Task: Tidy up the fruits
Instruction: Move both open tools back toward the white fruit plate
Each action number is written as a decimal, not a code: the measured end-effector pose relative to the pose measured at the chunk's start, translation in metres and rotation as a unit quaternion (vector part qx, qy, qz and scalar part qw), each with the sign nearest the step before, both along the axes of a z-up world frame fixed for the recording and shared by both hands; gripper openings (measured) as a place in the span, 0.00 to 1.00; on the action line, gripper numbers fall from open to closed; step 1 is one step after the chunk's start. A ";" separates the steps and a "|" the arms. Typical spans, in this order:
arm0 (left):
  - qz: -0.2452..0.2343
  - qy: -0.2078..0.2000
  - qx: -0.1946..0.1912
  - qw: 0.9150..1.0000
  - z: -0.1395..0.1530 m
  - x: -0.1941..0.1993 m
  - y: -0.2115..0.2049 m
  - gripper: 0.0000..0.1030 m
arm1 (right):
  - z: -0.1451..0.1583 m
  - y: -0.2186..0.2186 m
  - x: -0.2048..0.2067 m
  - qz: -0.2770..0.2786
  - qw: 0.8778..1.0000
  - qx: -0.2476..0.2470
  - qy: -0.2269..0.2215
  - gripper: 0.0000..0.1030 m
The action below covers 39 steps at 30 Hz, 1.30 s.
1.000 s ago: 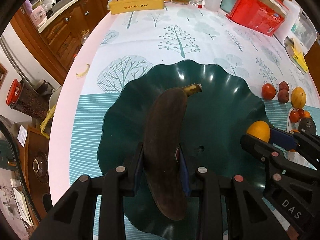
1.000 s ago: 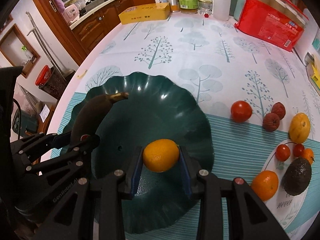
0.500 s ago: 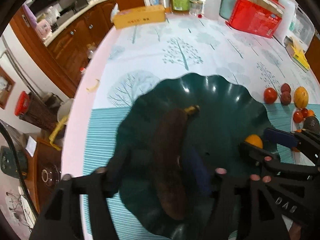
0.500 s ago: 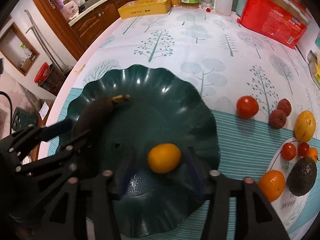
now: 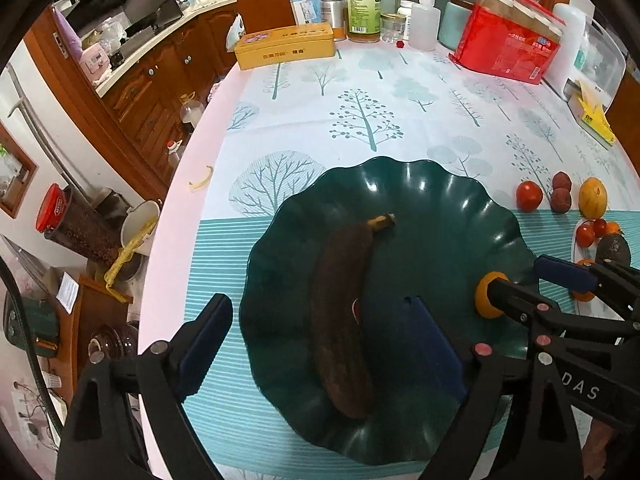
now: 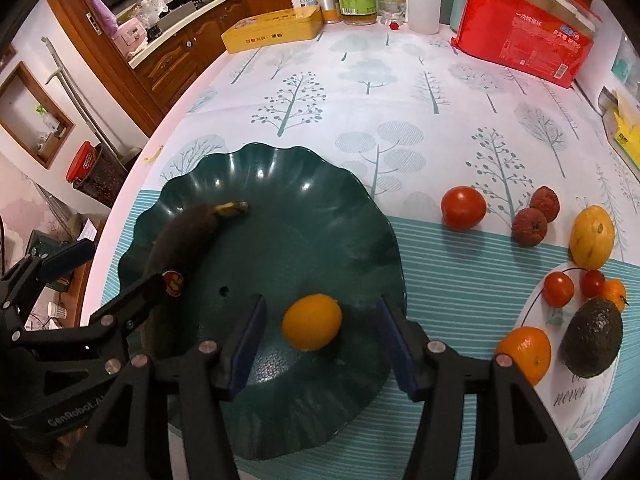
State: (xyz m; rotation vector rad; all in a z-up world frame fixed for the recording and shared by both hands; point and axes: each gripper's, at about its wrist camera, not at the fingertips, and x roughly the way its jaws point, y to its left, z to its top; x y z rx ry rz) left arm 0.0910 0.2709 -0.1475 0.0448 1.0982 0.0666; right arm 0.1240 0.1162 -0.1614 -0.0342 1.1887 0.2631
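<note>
A dark green scalloped plate holds an overripe brown banana and a small orange fruit. My left gripper is open, its blue pads wide on either side of the banana, which lies free on the plate. My right gripper is open around the orange fruit without touching it. More fruit lies to the right: a tomato, two lychees, a yellow fruit, an orange, an avocado.
A white printed plate at the right carries the avocado, orange and cherry tomatoes. A yellow tin, bottles and a red package stand along the table's far edge. The table's left edge drops off toward cabinets.
Both grippers opened and pulled back. The left one let go of the banana and the right one let go of the orange fruit; both now rest on the green plate.
</note>
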 end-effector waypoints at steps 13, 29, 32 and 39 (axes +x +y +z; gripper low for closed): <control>0.013 0.015 -0.001 1.000 0.008 -0.021 0.000 0.87 | 0.009 -0.001 -0.026 0.016 1.000 0.002 -0.012 0.56; -0.014 -0.007 -0.010 1.000 0.054 -0.039 -0.050 0.87 | 0.054 -0.042 -0.066 0.001 0.999 0.017 -0.047 0.56; -0.025 -0.009 -0.015 1.000 0.062 -0.037 -0.068 0.87 | 0.066 -0.057 -0.071 -0.006 0.998 0.016 -0.059 0.56; -0.049 -0.020 -0.022 0.998 0.079 -0.035 -0.119 0.90 | 0.089 -0.107 -0.077 -0.029 0.996 0.023 -0.079 0.62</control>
